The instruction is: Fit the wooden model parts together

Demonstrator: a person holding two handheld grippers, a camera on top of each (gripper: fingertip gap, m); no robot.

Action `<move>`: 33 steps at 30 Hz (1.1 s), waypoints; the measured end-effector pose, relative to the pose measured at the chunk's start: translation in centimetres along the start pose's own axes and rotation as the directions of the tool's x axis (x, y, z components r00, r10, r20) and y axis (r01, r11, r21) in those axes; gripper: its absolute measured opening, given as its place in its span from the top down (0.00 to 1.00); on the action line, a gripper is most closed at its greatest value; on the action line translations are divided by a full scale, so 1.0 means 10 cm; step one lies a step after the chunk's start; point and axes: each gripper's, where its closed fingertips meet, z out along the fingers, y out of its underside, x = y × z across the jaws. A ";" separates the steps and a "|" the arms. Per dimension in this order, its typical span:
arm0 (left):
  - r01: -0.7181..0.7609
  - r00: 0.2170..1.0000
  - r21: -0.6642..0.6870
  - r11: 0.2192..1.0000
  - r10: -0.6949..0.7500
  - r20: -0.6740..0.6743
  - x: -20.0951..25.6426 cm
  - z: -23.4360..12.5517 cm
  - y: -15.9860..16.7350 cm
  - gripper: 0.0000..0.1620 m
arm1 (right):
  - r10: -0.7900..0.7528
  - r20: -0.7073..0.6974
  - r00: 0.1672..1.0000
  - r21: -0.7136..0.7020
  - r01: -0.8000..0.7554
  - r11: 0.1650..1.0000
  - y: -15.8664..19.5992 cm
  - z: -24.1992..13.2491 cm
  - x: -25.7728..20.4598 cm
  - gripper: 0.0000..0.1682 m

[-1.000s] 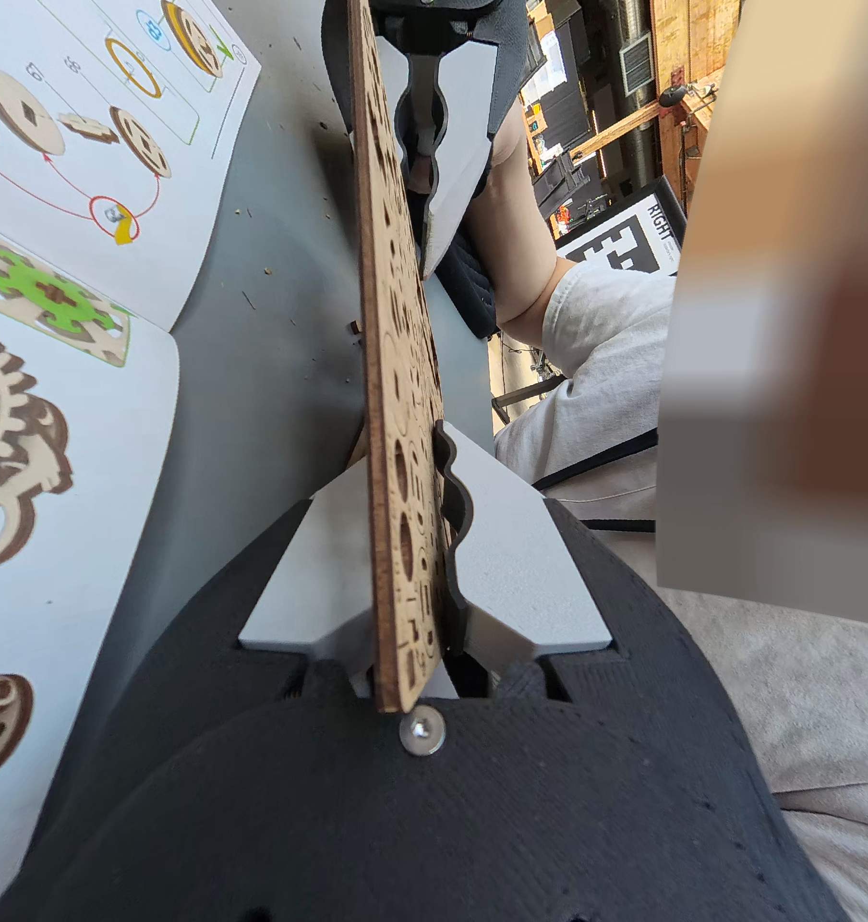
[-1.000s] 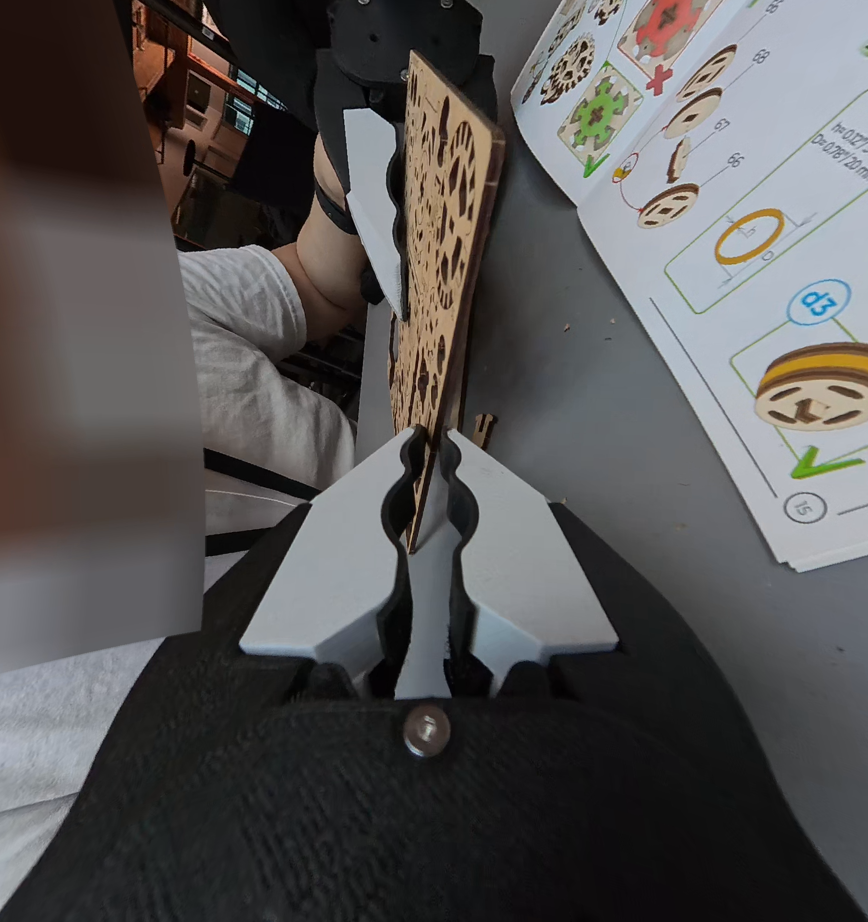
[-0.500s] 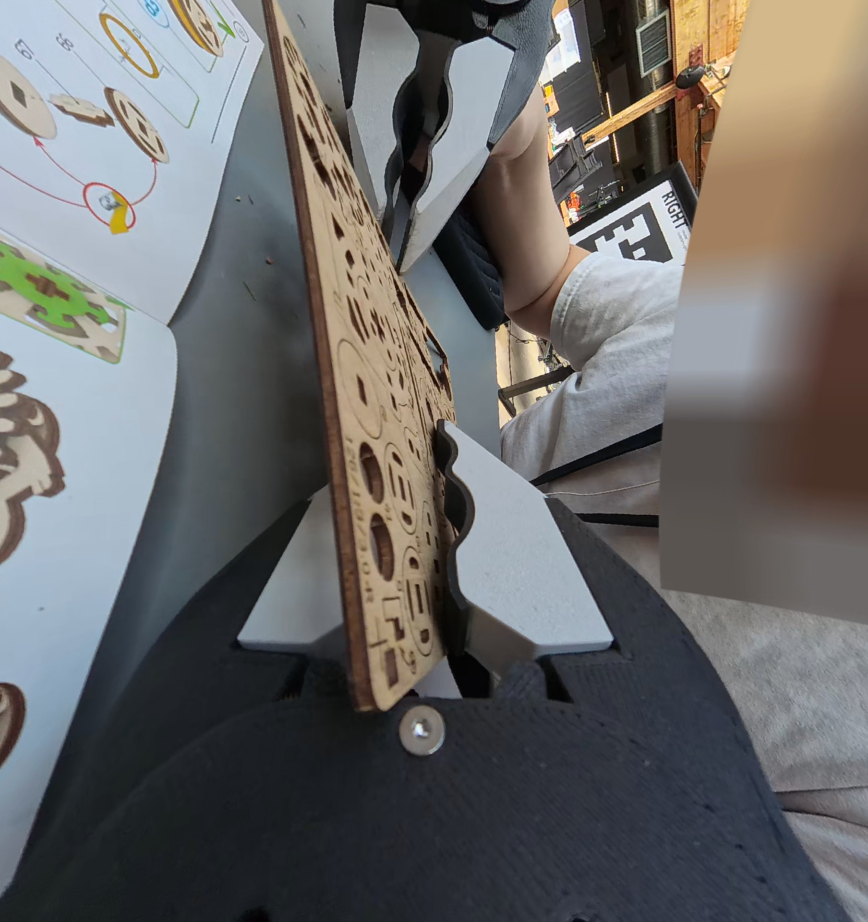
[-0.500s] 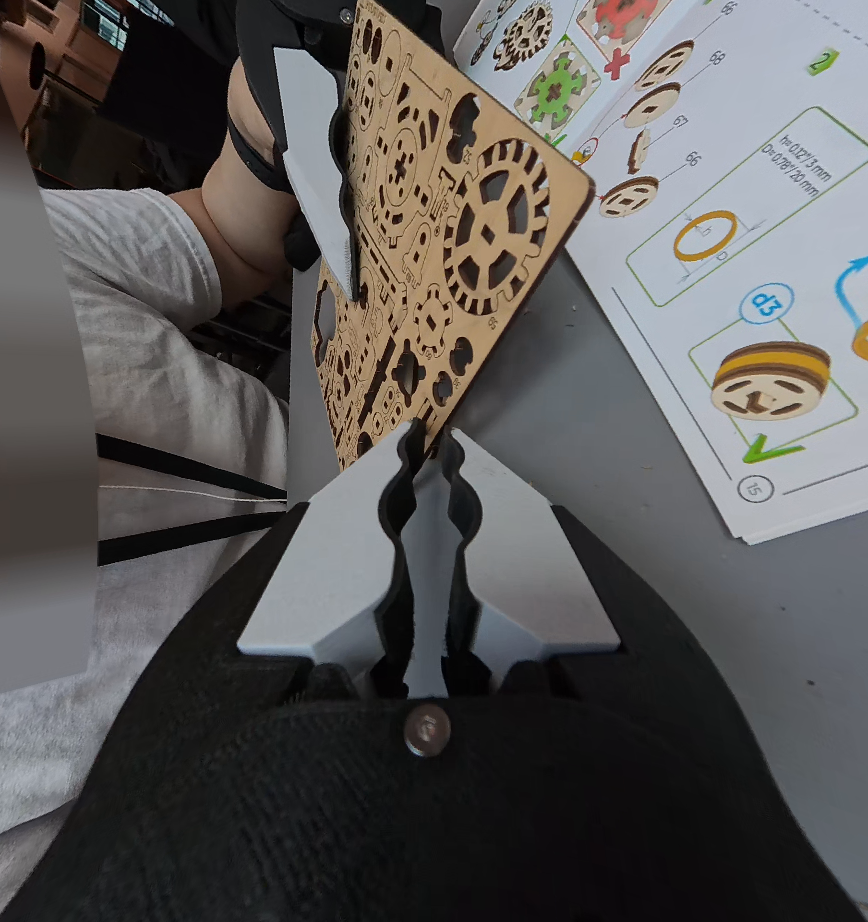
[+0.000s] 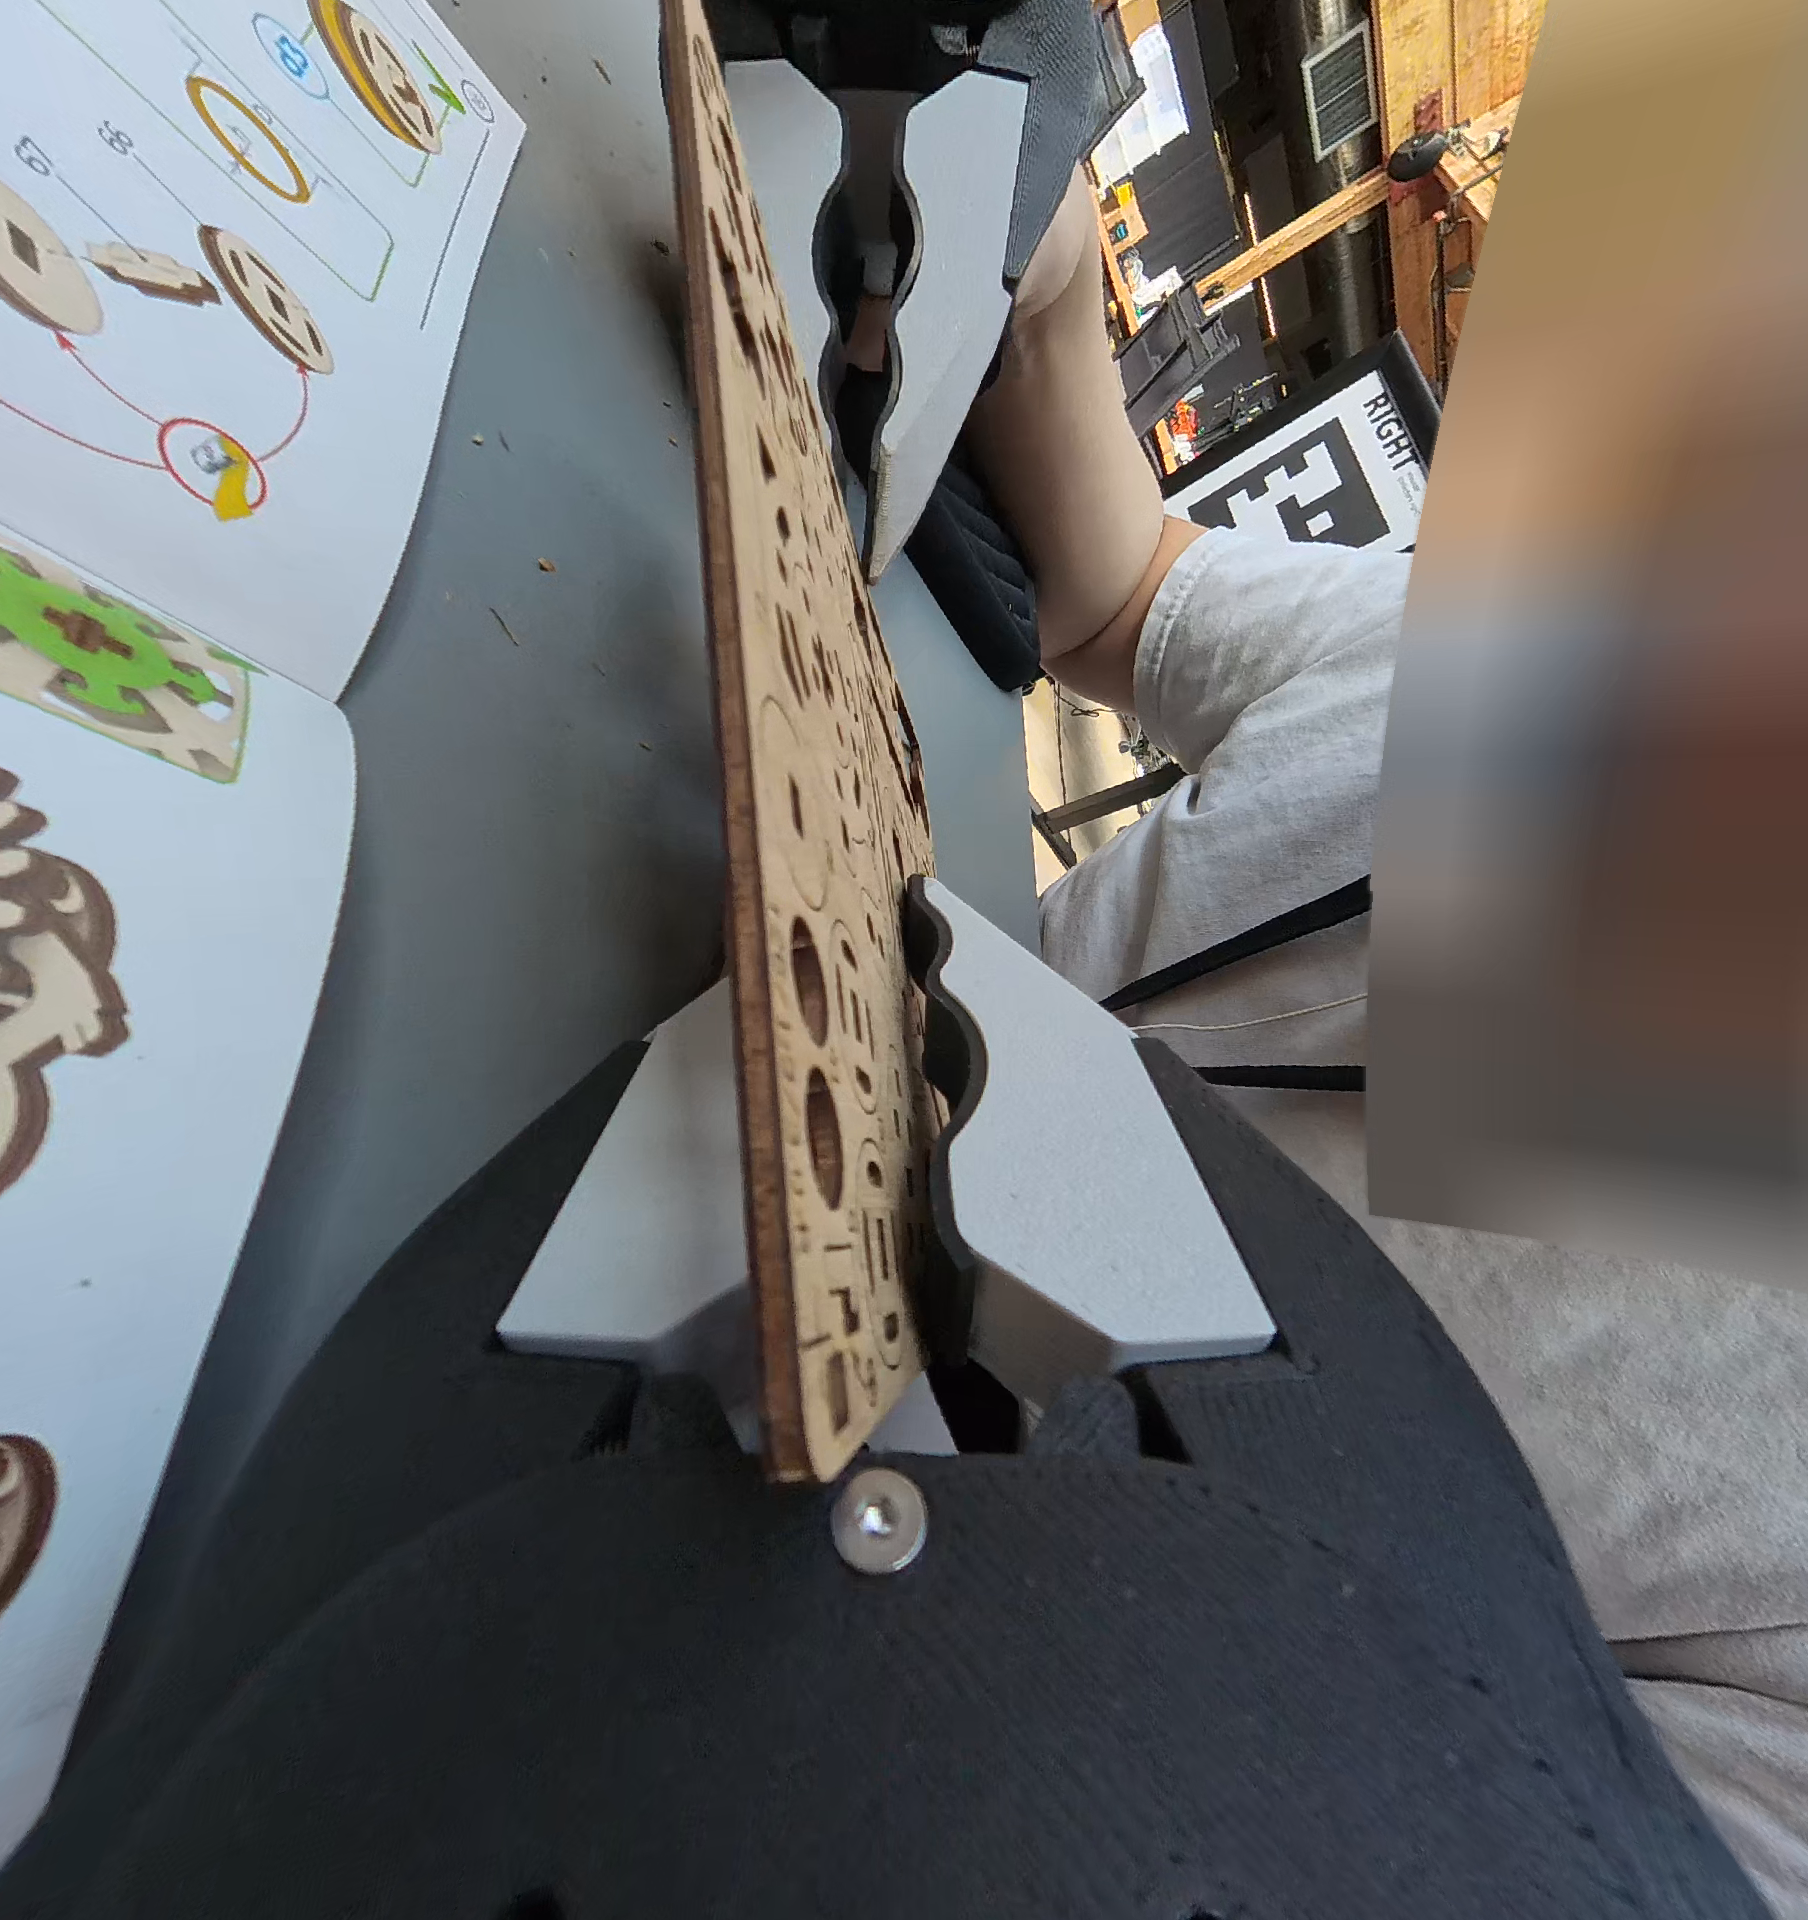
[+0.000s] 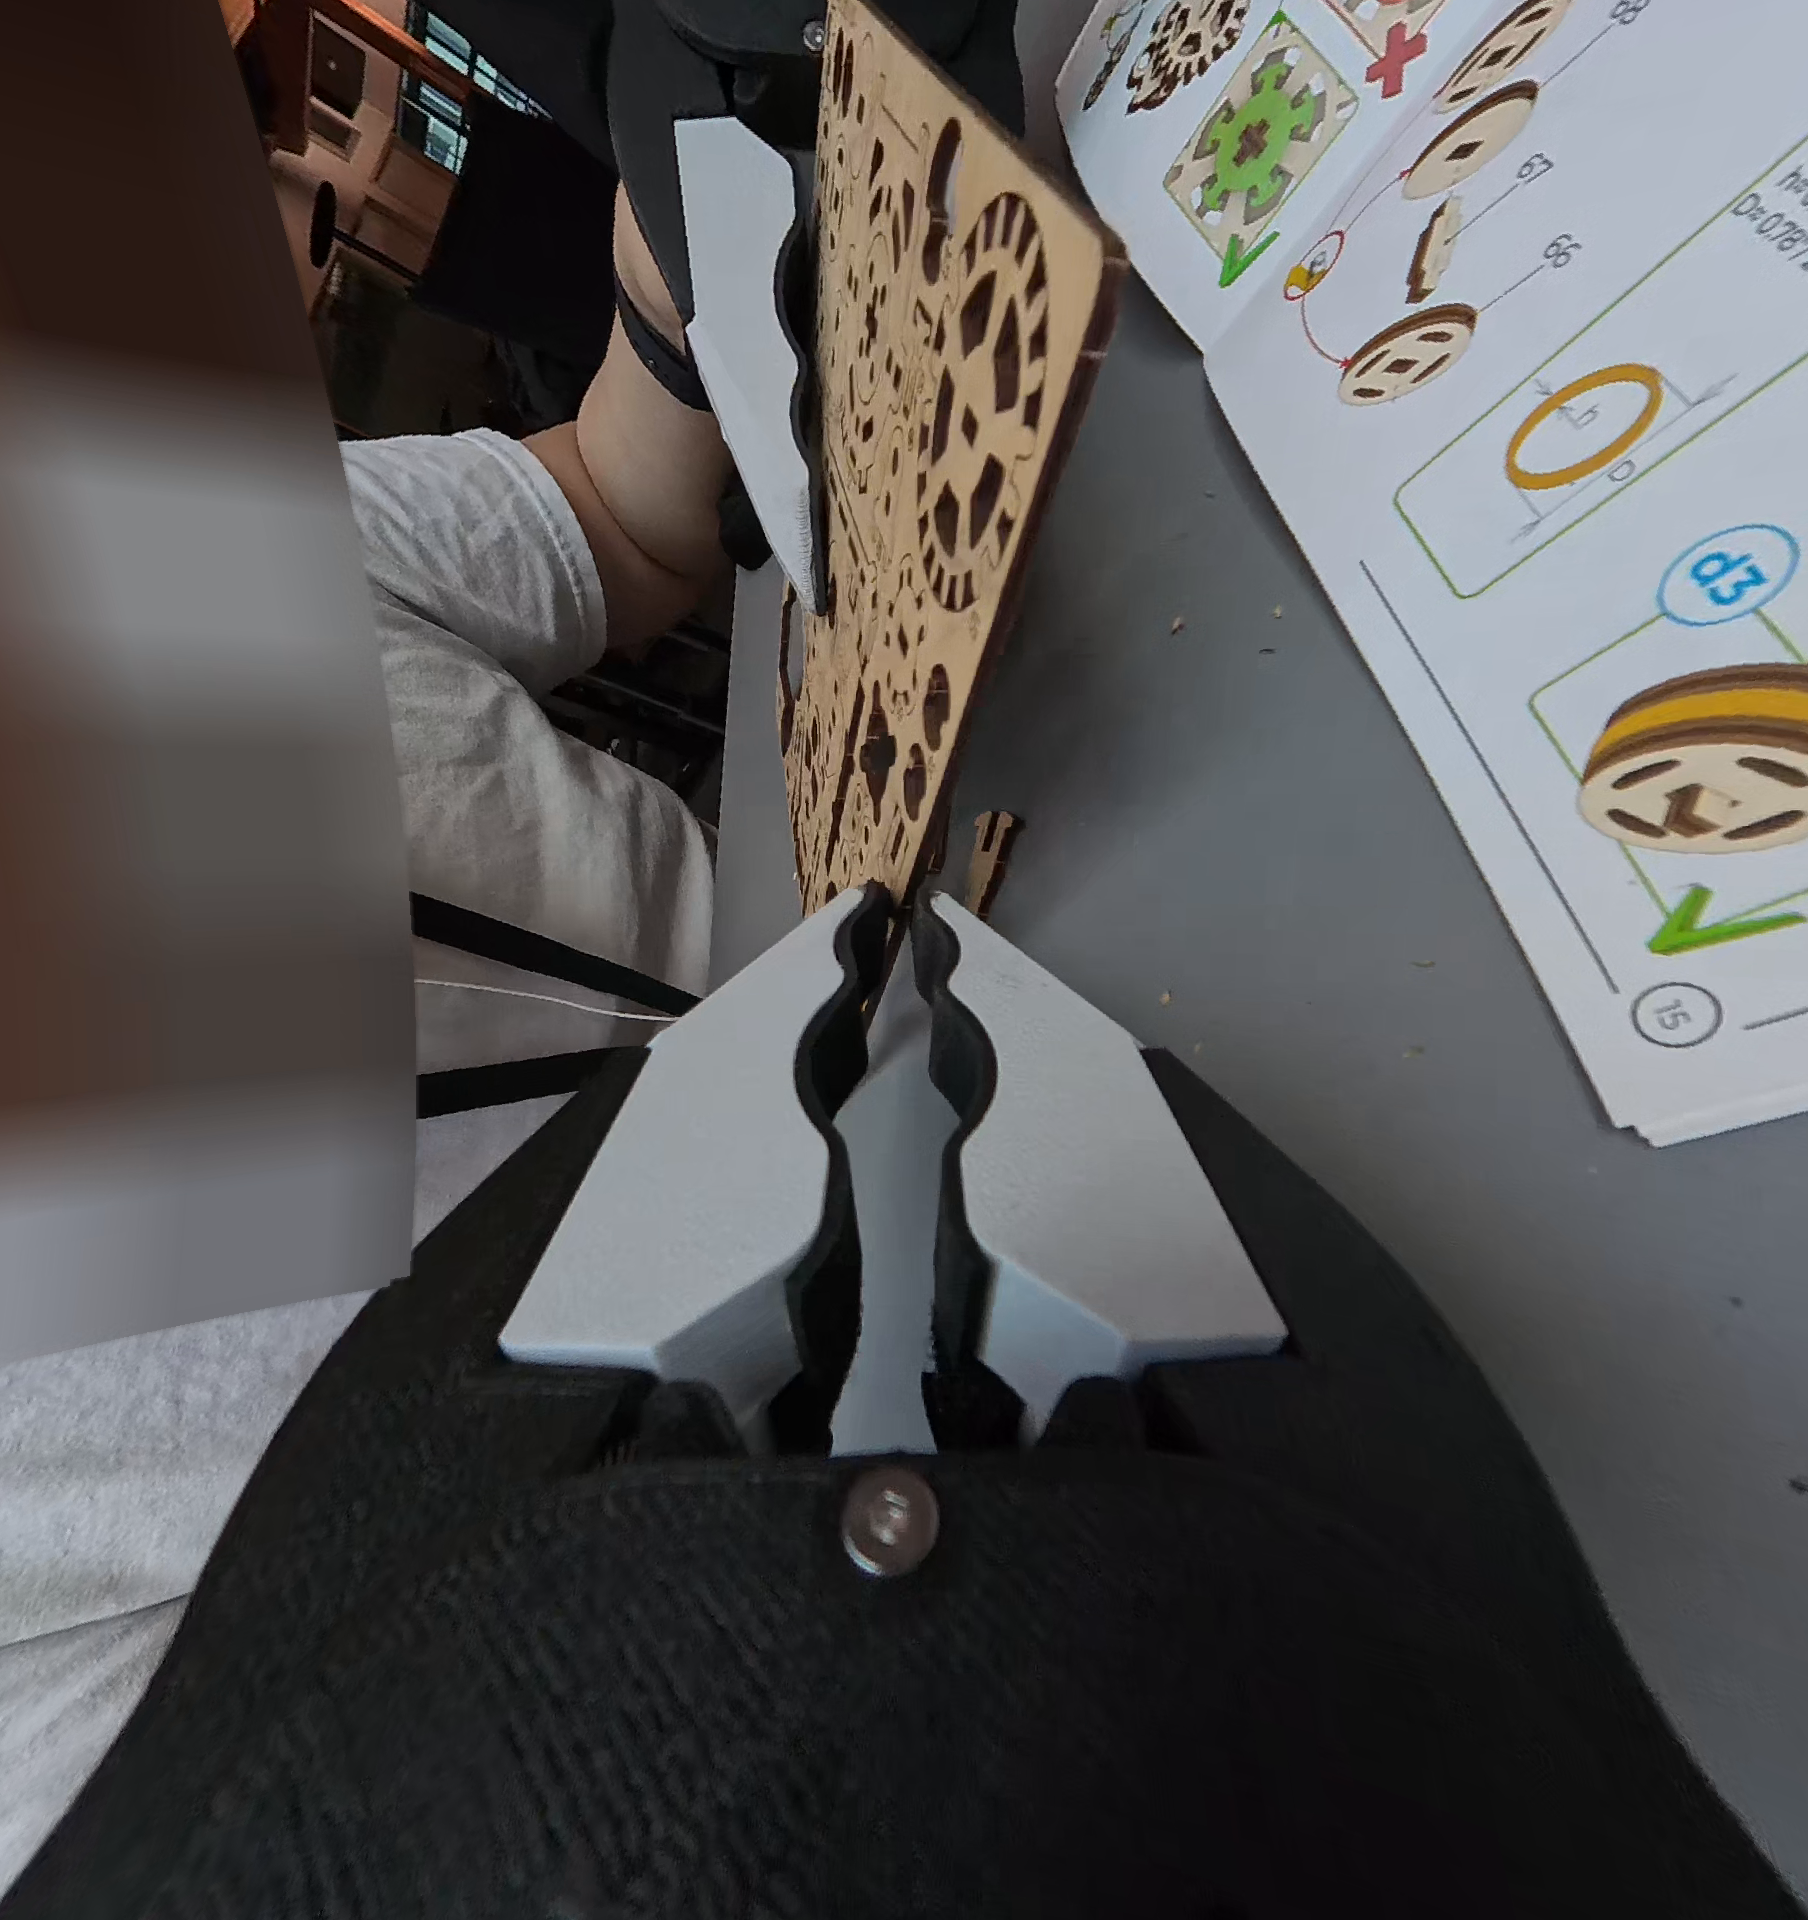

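Above the grey bench, the wooden parts sheet stands on edge between both tools; the left hand-held gripper is pinching its near end deep between its fingers, while the right hand-held gripper nips the sheet's opposite edge at its fingertips. An open instruction booklet lies flat on the bench beside the sheet; a small loose wooden piece sits just beyond the right fingertips.

My left tool has pale grey wavy-edged fingers on a black ribbed body. My right tool matches, a silver screw at 6 o'clock. I wear a white sleeve.
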 end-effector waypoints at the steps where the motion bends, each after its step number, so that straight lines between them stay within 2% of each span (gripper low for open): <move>1: -0.005 1.000 0.000 1.000 0.005 0.002 0.00 0.00 0.00 0.99 | 0.005 -0.009 1.000 -0.001 -0.005 1.000 0.00 0.00 0.01 0.98; 11: 0.019 1.000 0.013 1.000 -0.019 0.022 -0.03 0.00 -0.01 0.99 | 0.028 -0.133 0.991 0.007 -0.028 1.000 0.01 0.01 0.15 0.98; 19: 0.043 0.998 0.021 0.999 -0.044 0.037 -0.07 -0.01 -0.01 0.99 | -0.016 -0.213 0.977 0.003 0.017 1.000 0.00 0.01 0.21 0.98; 22: 0.050 0.998 0.030 0.998 -0.051 0.035 -0.08 -0.02 -0.02 0.99 | -0.020 -0.200 0.980 0.019 0.024 1.000 -0.03 -0.01 0.19 0.97; 25: 0.037 0.999 0.043 0.998 -0.037 0.015 -0.05 -0.04 -0.05 0.99 | -0.024 -0.105 0.994 0.081 0.033 0.996 -0.11 -0.05 0.08 0.97; 26: 0.033 0.999 0.033 0.999 -0.033 0.008 -0.03 -0.02 -0.03 1.00 | -0.003 -0.077 0.997 0.100 0.011 0.995 -0.14 -0.05 0.07 0.94; 30: 0.036 0.999 0.008 0.999 -0.036 -0.004 -0.02 0.01 0.00 1.00 | -0.015 -0.056 0.998 0.091 0.020 0.996 -0.13 -0.03 0.03 0.97; 33: 0.033 0.999 0.009 0.999 -0.033 0.001 -0.03 0.01 0.00 0.99 | 0.004 -0.032 0.999 0.062 -0.002 0.998 -0.09 0.00 0.02 0.94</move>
